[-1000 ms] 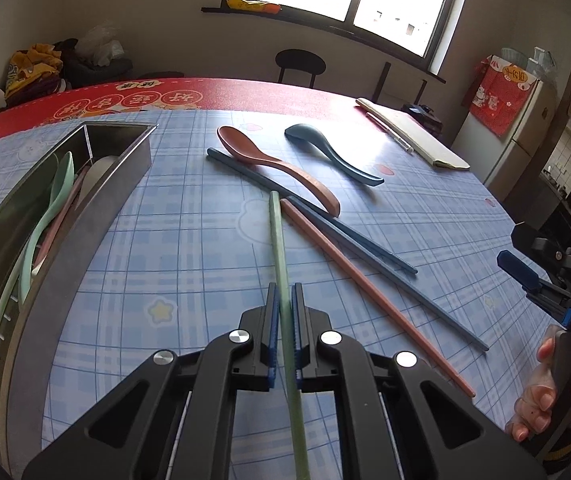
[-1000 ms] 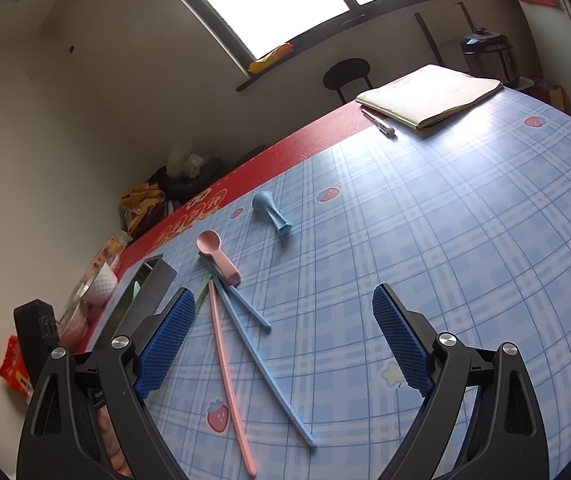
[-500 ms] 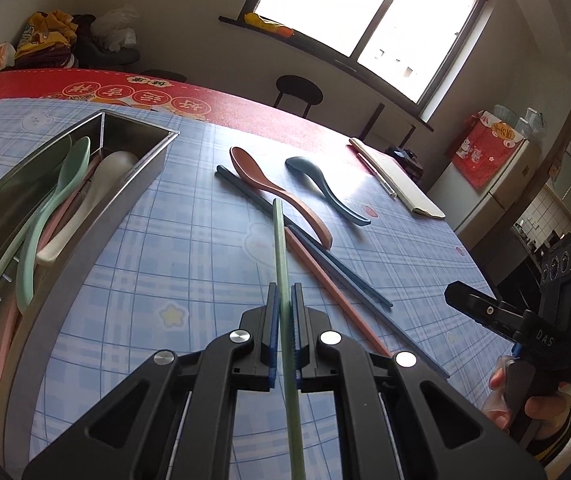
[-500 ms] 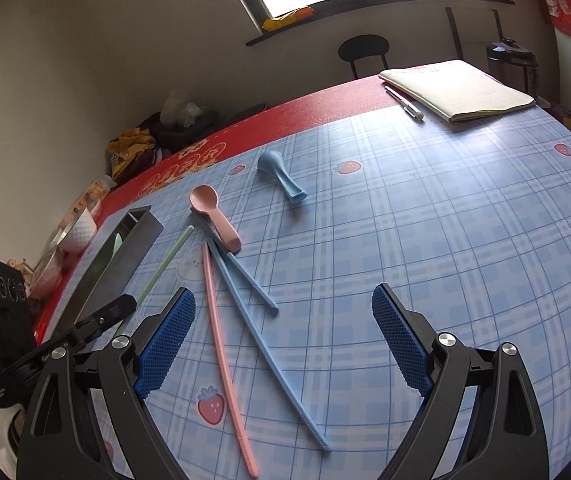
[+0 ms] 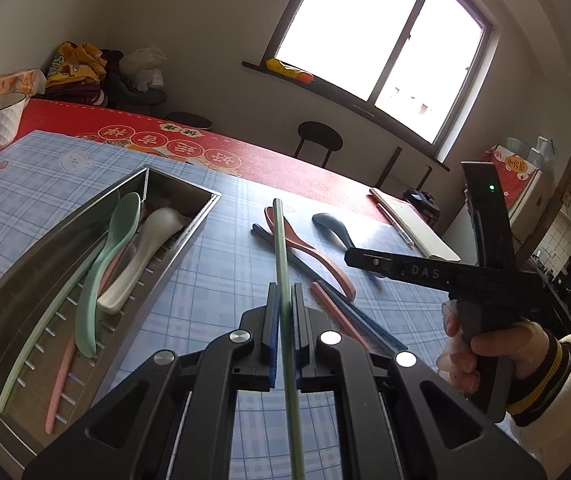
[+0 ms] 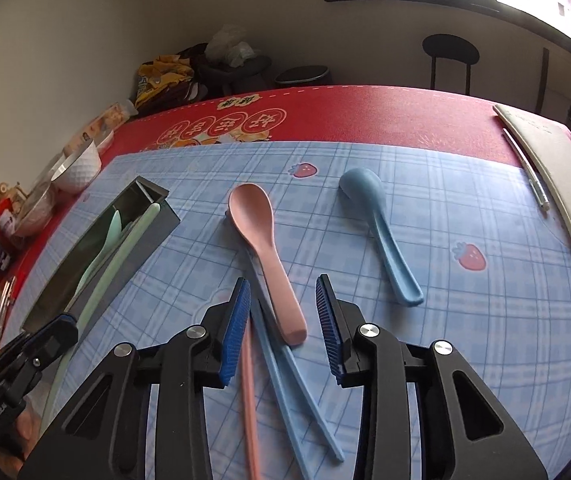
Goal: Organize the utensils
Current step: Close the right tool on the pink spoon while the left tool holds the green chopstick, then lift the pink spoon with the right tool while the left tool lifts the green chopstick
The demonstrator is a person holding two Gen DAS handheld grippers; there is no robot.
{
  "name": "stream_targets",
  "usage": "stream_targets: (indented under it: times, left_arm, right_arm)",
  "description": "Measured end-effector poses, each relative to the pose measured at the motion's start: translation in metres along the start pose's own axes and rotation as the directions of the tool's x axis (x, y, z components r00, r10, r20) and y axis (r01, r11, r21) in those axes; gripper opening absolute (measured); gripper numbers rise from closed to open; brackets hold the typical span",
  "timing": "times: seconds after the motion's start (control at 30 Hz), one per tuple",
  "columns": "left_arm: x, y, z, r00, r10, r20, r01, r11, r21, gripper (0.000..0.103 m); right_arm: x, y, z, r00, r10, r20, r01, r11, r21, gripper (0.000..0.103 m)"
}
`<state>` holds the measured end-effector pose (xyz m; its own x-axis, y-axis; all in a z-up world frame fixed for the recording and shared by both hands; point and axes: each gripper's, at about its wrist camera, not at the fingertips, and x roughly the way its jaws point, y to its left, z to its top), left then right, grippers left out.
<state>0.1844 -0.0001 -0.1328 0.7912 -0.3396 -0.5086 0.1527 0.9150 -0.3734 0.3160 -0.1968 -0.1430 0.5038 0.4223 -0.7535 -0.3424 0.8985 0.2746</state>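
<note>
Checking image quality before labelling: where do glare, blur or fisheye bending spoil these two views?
Left wrist view: the bright window is blown out white, and the long steel utensil tray curves with the lens. Right wrist view: the pink chopstick smears near the bottom edge, and corners darken.

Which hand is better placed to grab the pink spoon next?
Right. Its tool is closing around the pink spoon handle, pads not yet touching. The left tool is shut on the green chopstick.

Left gripper (image 5: 283, 312) jaws clamped on green chopstick (image 5: 281, 248); steel tray (image 5: 189, 236) left, holding spoons.
</note>
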Motion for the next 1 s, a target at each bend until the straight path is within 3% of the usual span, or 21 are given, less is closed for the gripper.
stream_targets:
  times: [0.07,0.27,0.53,0.67,0.77,1.0]
  left_arm:
    - [0.0,0.001,0.0,1.0,0.001,-0.004,-0.001,1.0,-0.003,0.006]
    - [0.003,-0.001,-0.003,1.0,0.001,-0.015,-0.001,1.0,0.005,0.006]
    - [0.004,-0.001,-0.004,1.0,0.003,-0.02,-0.003,1.0,0.004,0.006]
    - [0.006,-0.001,-0.005,1.0,0.006,-0.028,-0.006,1.0,0.005,0.006]
    - [0.007,-0.003,-0.007,0.999,0.005,-0.034,-0.005,1.0,0.011,0.006]
    - [0.009,-0.003,-0.008,0.999,0.009,-0.042,-0.008,1.0,0.013,0.006]
  right_arm:
    - [0.015,0.0,0.009,0.999,0.042,-0.025,-0.042,0.999,0.034,0.032]
    - [0.045,-0.002,0.016,0.993,0.056,-0.101,-0.048,0.995,0.082,0.032]
    - [0.049,-0.011,0.014,0.991,0.081,-0.107,-0.065,0.988,0.139,0.023]
    - [0.047,-0.007,0.011,0.991,0.064,-0.115,-0.051,0.992,0.118,0.014]
    - [0.04,-0.007,0.007,0.994,0.053,-0.094,-0.04,0.989,0.139,0.014]
    - [-0.003,-0.004,-0.012,0.993,0.106,0.058,-0.117,0.963,0.242,0.014]
